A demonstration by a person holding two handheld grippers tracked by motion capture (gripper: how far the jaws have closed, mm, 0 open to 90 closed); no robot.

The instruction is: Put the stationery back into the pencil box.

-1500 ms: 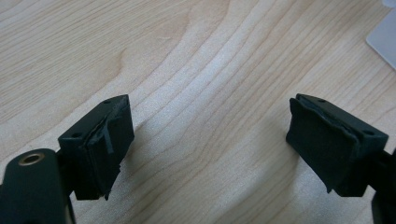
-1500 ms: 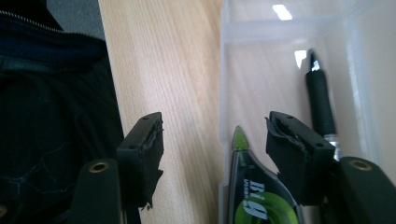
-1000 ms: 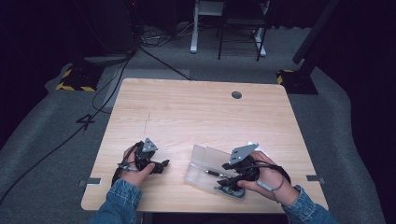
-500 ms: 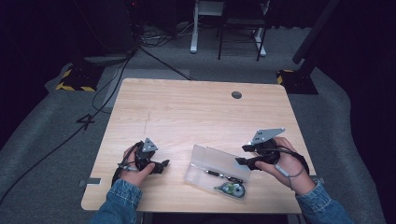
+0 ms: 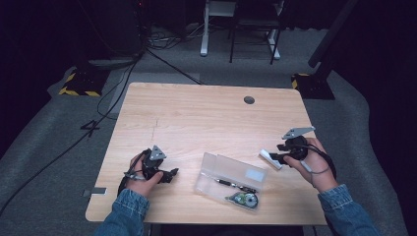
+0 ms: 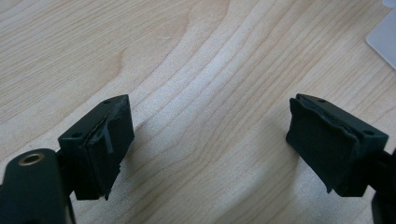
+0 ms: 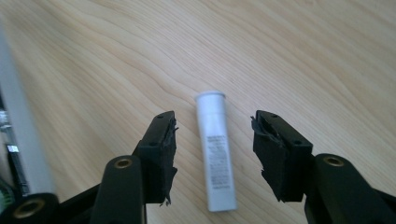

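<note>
A white tube (image 7: 215, 149) with small print lies flat on the wooden table (image 5: 196, 123), between the open jaws of my right gripper (image 7: 212, 154); neither pad touches it. In the high view the white tube (image 5: 270, 158) lies just left of my right gripper (image 5: 280, 156), near the table's right side. A clear plastic case (image 5: 231, 175) holding a pen and a green tape roll (image 5: 246, 200) sits at the front middle. My left gripper (image 5: 172, 174) rests open at the front left, its pads (image 6: 109, 140) over bare wood.
A round cable hole (image 5: 249, 100) marks the table's far side. The case's edge (image 7: 18, 135) runs along the left of the right gripper view. Chair legs and cables lie on the dark floor beyond the table.
My right gripper has moved from the case out to the right, carrying the white tube, and now stands open around it on the table. The left gripper has stayed put.
</note>
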